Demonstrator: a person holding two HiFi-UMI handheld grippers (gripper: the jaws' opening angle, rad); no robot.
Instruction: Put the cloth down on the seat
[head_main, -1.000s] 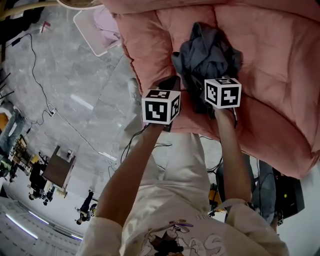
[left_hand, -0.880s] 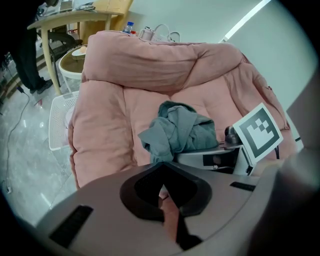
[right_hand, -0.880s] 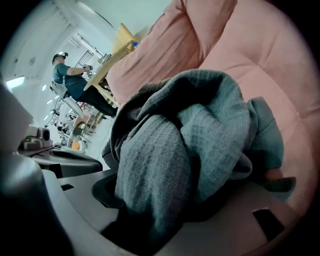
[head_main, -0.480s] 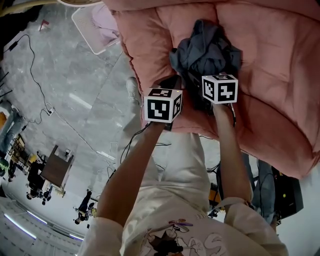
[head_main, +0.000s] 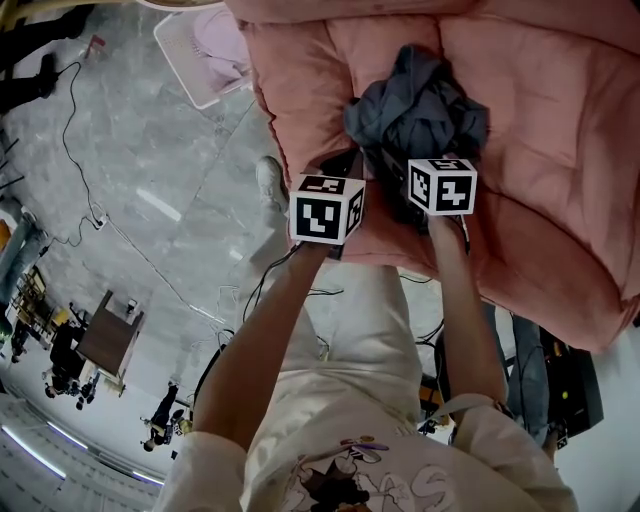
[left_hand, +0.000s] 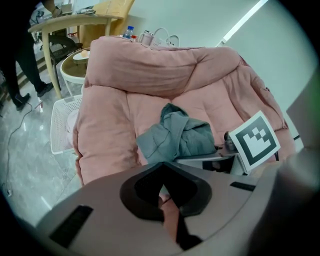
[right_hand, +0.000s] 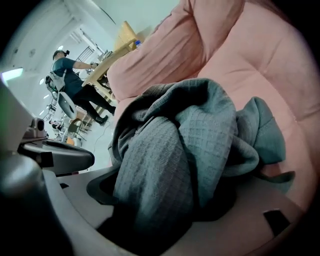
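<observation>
A crumpled grey-blue cloth lies heaped on the pink cushioned seat. My right gripper reaches into the near side of the heap. Its jaws have just been opening, and the cloth still fills the wide gap between them and spills over them. My left gripper hangs at the seat's front edge, left of the cloth and apart from it. In the left gripper view its jaws stand drawn together to a narrow slit with nothing gripped. The right gripper's marker cube shows beside the cloth.
A white plastic basket stands on the grey floor left of the seat. Cables trail across the floor. Behind the seat's back are a wooden table and a small round table. A person stands far off.
Both grippers and the cloth heap stay almost where they were. Only the head view has shifted slightly.
</observation>
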